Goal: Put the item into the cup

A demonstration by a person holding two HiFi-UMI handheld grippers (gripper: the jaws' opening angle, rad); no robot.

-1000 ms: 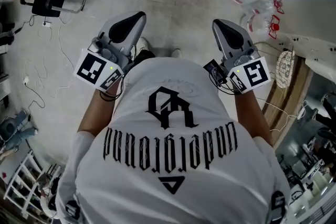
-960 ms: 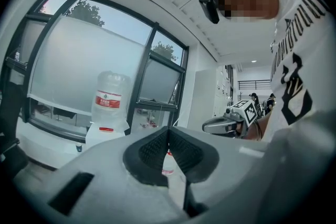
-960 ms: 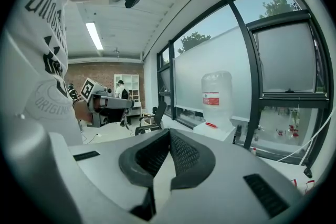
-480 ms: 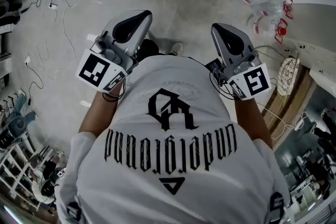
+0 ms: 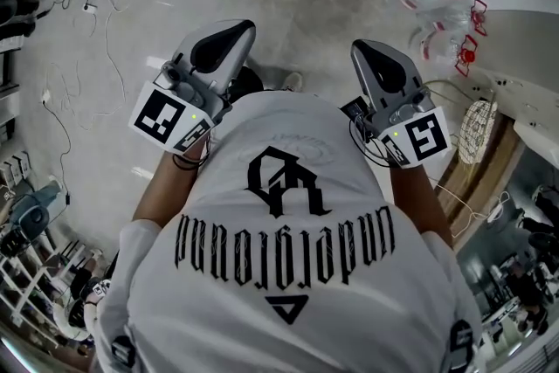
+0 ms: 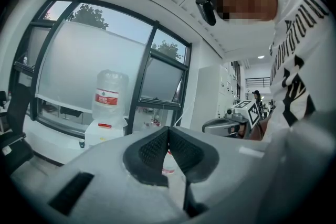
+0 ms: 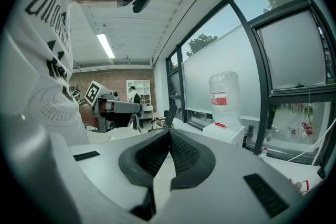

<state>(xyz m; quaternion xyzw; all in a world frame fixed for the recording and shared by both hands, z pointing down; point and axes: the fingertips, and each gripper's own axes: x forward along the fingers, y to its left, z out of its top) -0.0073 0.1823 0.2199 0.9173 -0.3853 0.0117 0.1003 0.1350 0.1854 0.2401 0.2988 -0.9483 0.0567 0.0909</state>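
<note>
Grey floor (image 5: 301, 17) lies below the person; neither the item nor the cup shows in any view. Left gripper (image 5: 220, 44) and right gripper (image 5: 377, 61) are held level, side by side in front of the white shirt (image 5: 288, 275), each with its jaws closed on nothing. What seems the same water bottle (image 6: 109, 94) by the window stands ahead, left of the left jaws and right of the right jaws.
</note>
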